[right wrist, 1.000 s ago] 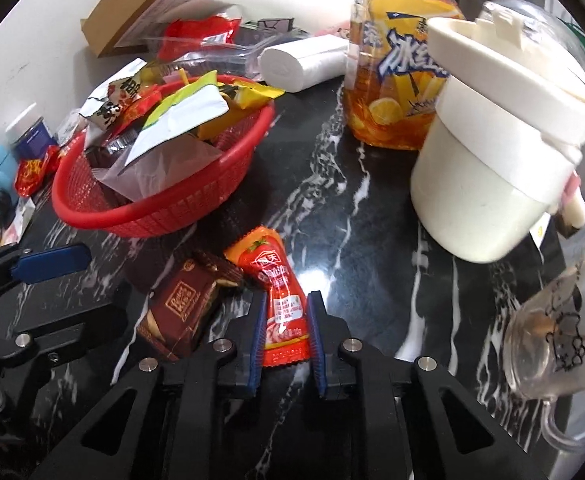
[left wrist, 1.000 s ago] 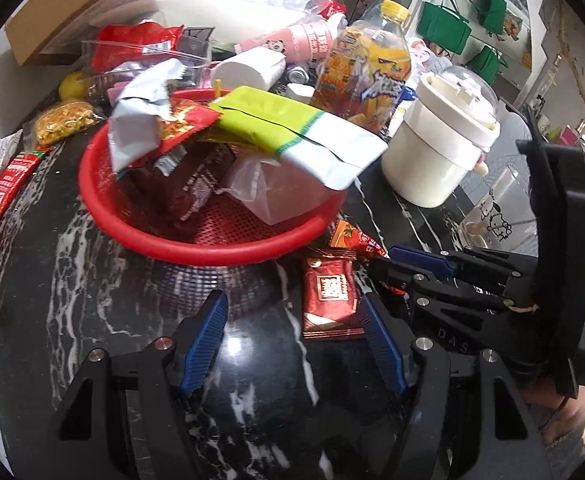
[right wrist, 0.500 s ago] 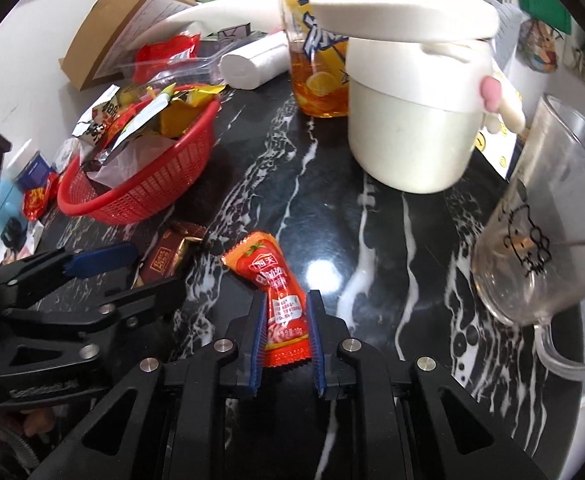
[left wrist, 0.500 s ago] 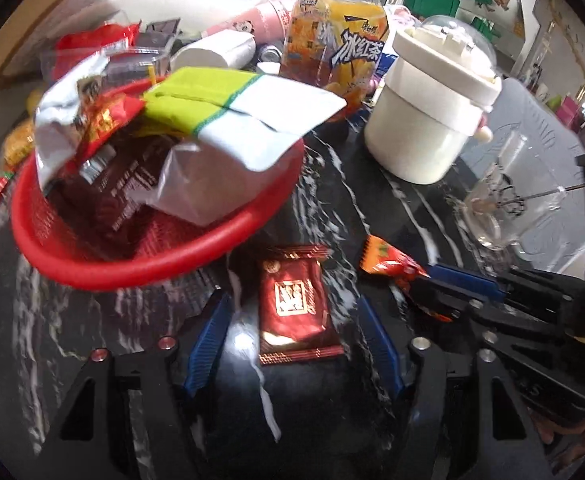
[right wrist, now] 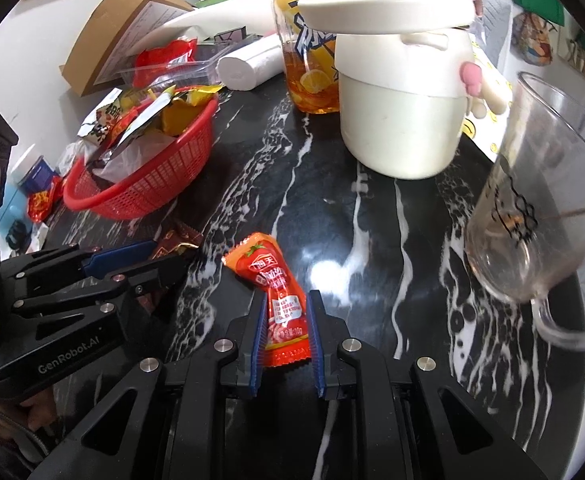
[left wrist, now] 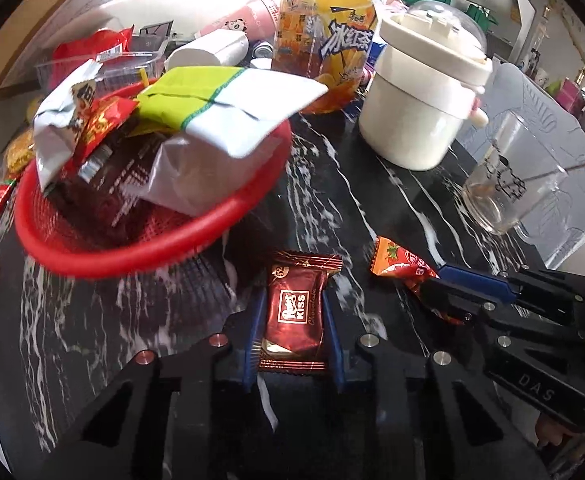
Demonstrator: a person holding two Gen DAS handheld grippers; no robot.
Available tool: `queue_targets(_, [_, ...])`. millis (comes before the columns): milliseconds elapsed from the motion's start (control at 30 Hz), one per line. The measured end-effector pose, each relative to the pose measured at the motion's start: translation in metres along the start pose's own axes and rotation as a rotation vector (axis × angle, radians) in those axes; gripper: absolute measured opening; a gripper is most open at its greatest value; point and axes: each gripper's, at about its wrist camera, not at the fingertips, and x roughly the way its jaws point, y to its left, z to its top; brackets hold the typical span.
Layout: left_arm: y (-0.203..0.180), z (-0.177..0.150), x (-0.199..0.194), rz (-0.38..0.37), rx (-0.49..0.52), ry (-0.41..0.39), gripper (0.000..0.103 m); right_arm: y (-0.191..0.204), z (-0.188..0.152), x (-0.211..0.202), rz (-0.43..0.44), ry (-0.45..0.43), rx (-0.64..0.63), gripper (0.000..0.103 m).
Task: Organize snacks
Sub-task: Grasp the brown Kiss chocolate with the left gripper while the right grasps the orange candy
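Left wrist view shows your left gripper [left wrist: 292, 312] with its blue pads pressed on both sides of a dark red chocolate wrapper [left wrist: 294, 314] (the print reads "KISS"); the jaws have just been closing on it. The wrapper lies on the black marble table [left wrist: 132, 320], just in front of the red basket [left wrist: 124, 256], which is heaped with snack bags. To the right your right gripper [left wrist: 432, 284] pinches an orange ketchup sachet [left wrist: 396, 262].

From the right wrist view, the right gripper [right wrist: 286, 316] has its fingers tight on the lower half of the sachet [right wrist: 276, 280], whose top end rests on the table and points away. Your left gripper [right wrist: 164, 256] is at the left, near the basket [right wrist: 164, 176]. Behind stand a cream lidded pot [right wrist: 400, 128] and an iced tea bottle [right wrist: 308, 80], touching or nearly so. A glass mug [right wrist: 540, 208] is at the right.
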Motion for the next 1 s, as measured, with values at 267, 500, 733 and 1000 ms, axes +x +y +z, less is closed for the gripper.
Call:
queue_targets(267, [-0.017, -0.035, -0.021, -0.026, 0.054, 0.027, 0.027, 0.006, -0.032, -0.021, -0.026, 0.007, 0.022, 0.019])
queue_targets(500, [-0.033, -0.066, -0.043, -0.058, 0.105, 0.059, 0.027, 0.018, -0.069, -0.045, -0.063, 0.016, 0.033, 0.019])
queue_targets(733, [-0.042, -0.09, -0.06, -0.079, 0.142, 0.084, 0.027, 0.03, -0.098, -0.064, -0.076, 0.031, 0.046, 0.019])
queue_targets(1000, [-0.047, -0.088, -0.057, -0.088, 0.189, 0.095, 0.034, 0.038, -0.103, -0.063, -0.09, 0.049, 0.017, 0.039])
